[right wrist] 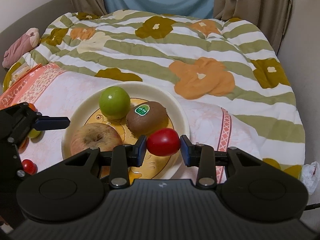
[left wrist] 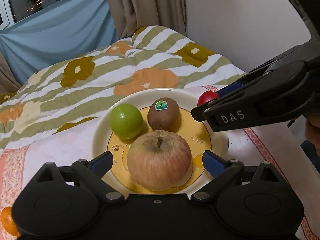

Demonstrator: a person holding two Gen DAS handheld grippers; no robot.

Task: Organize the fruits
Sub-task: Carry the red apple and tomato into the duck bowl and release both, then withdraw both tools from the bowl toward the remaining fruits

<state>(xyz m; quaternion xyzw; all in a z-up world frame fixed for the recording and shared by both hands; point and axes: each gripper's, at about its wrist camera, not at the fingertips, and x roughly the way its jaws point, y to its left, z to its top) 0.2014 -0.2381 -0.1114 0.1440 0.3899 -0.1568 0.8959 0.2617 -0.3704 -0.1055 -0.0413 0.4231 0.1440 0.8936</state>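
Note:
A cream plate (left wrist: 100, 128) with a yellow centre lies on a pink cloth. On it rest a wrinkled pinkish apple (left wrist: 159, 160), a green round fruit (left wrist: 126, 121) and a brown kiwi (left wrist: 163, 113) with a green sticker. My left gripper (left wrist: 158, 154) is open, its blue pads standing on either side of the apple with gaps to it. My right gripper (right wrist: 163, 143) is shut on a small red fruit (right wrist: 164, 140), holding it just above the plate's near-right rim (right wrist: 186, 124), beside the kiwi (right wrist: 147, 118).
Small loose fruits lie on the pink cloth (right wrist: 60, 88) left of the plate: a red one (right wrist: 29, 166), a green one (right wrist: 34, 133) and an orange one (left wrist: 7, 222). A floral quilt (right wrist: 180, 50) is heaped behind. A wall and curtains close the back.

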